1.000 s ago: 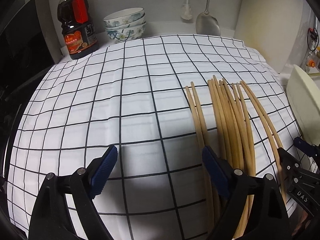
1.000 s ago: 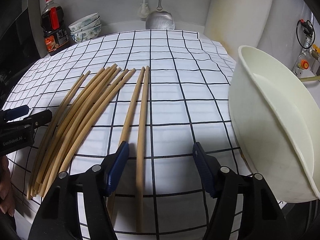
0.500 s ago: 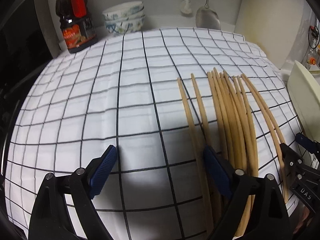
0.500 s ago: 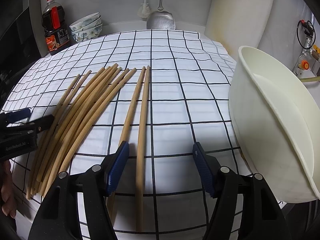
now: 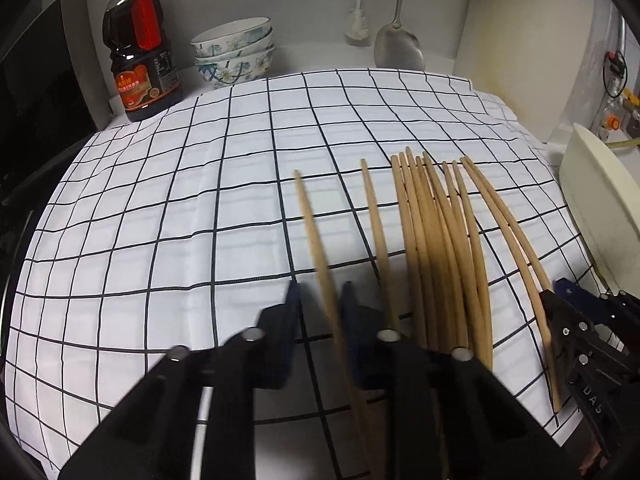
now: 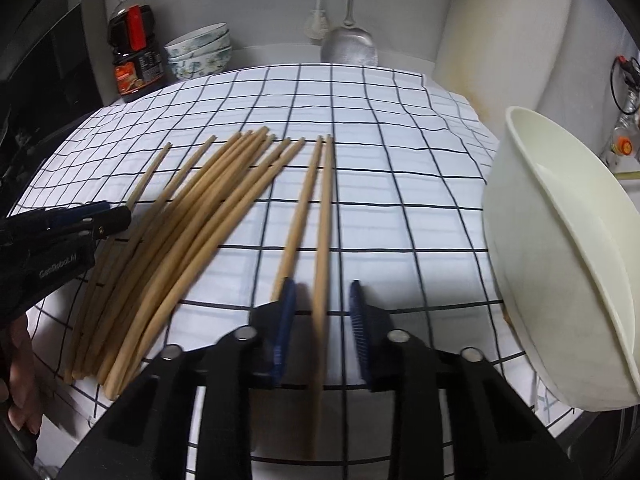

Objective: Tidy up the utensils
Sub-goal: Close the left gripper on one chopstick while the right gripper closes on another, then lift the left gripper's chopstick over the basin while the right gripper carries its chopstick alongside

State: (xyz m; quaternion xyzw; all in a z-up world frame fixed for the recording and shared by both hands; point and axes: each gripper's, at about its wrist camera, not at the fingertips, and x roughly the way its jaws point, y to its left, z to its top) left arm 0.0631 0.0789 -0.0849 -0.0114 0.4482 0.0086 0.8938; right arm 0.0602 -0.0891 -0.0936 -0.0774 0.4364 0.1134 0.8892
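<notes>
Wooden chopsticks lie on a black-and-white checked cloth (image 5: 160, 220). In the left wrist view my left gripper (image 5: 321, 294) is closing around the leftmost chopstick (image 5: 314, 232). That stick lies between the blue pads, close to the right one, with a gap still showing on its left. A bundle of several chopsticks (image 5: 436, 248) lies to the right, and my right gripper (image 5: 560, 292) shows beyond it. In the right wrist view my right gripper (image 6: 322, 300) is closing too. One chopstick (image 6: 323, 216) runs between its pads with gaps on both sides. Its partner (image 6: 300, 216) passes under the left finger.
A large white basin (image 6: 560, 260) leans at the cloth's right edge. A dark sauce bottle (image 5: 140, 52), stacked patterned bowls (image 5: 234, 54) and a hanging metal ladle (image 5: 398, 52) stand at the back wall. A person's hand (image 6: 20, 380) shows at the lower left of the right wrist view.
Both pairs of jaws have narrowed sharply from wide open. The leftmost chopstick has swung left, away from its partner, and now sits between the left jaws.
</notes>
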